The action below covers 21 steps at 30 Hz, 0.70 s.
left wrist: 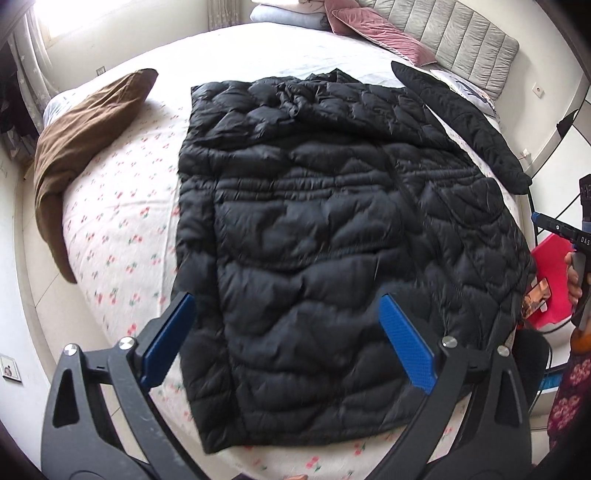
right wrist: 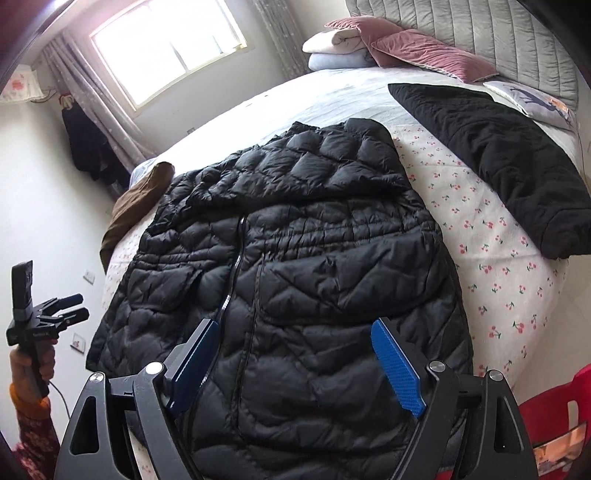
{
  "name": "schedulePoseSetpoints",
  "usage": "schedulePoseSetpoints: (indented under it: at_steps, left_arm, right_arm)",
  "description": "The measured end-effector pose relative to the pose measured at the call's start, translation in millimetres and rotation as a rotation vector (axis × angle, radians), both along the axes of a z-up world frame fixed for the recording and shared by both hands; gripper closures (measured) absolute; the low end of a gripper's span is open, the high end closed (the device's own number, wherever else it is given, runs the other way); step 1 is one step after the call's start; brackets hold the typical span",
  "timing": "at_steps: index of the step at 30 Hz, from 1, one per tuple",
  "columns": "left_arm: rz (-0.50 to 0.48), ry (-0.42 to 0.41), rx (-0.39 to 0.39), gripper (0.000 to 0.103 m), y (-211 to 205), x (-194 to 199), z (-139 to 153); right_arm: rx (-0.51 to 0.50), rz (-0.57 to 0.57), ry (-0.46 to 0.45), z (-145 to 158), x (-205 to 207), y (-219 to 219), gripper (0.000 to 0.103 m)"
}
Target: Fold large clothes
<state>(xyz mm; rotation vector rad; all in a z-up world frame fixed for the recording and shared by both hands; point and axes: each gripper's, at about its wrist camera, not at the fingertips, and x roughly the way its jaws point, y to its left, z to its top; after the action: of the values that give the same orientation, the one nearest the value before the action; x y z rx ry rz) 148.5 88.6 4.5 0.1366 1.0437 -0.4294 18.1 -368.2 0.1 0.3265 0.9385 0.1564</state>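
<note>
A black quilted puffer jacket [left wrist: 325,229] lies flat on the bed, hem toward me, front zipper up; it also shows in the right wrist view [right wrist: 295,266]. One sleeve [left wrist: 465,122] stretches out to the right across the bed, seen too in the right wrist view [right wrist: 495,162]. My left gripper [left wrist: 288,332] is open, held above the hem, touching nothing. My right gripper [right wrist: 295,354] is open above the lower front near the zipper, empty. The left gripper also appears at the left edge of the right wrist view [right wrist: 70,306].
The bed [left wrist: 122,236] has a white cherry-print cover. A brown cloth [left wrist: 81,147] lies at its left edge. Pink pillows [right wrist: 417,55] and folded bedding [right wrist: 332,48] sit by the grey headboard [right wrist: 498,33]. A red stool [left wrist: 550,280] stands at the right of the bed.
</note>
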Motion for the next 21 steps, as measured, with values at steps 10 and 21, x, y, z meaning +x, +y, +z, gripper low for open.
schedulePoseSetpoints:
  at_steps: [10, 21]
  left_arm:
    - [0.122, 0.136, -0.147, 0.004, 76, -12, -40]
    - [0.113, 0.206, -0.293, 0.004, 105, -16, -83]
  right_arm:
    - [0.003, -0.036, 0.060, -36, -42, -44, 0.017]
    - [0.141, -0.214, 0.088, -68, -56, -109, 0.017]
